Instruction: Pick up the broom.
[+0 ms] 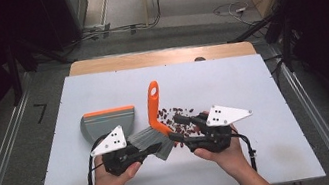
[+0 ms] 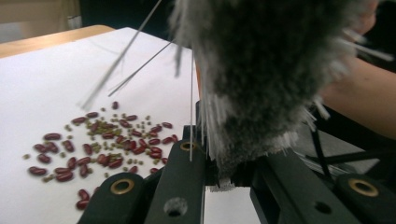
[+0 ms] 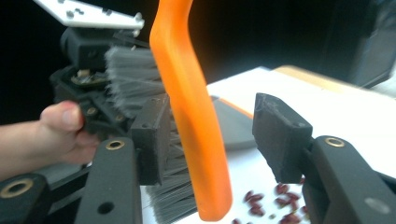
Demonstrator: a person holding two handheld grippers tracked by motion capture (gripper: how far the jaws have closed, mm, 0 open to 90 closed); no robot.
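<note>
On the white table (image 1: 264,157), near its front edge, the brush (image 1: 153,105) hangs by its bristles, pinched in the closed left gripper (image 1: 154,148). The half-open right gripper (image 3: 210,135) straddles the orange handle untouched; it should clamp squarely before sweeping the beans (image 2: 98,149) toward the dustpan (image 1: 107,123).

Left gripper (image 1: 154,148) clamped shut; right gripper (image 1: 177,127) with jaws parted

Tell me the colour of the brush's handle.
Bright orange; the brush handle shows best in the right gripper view, above its grey bristles.
</note>
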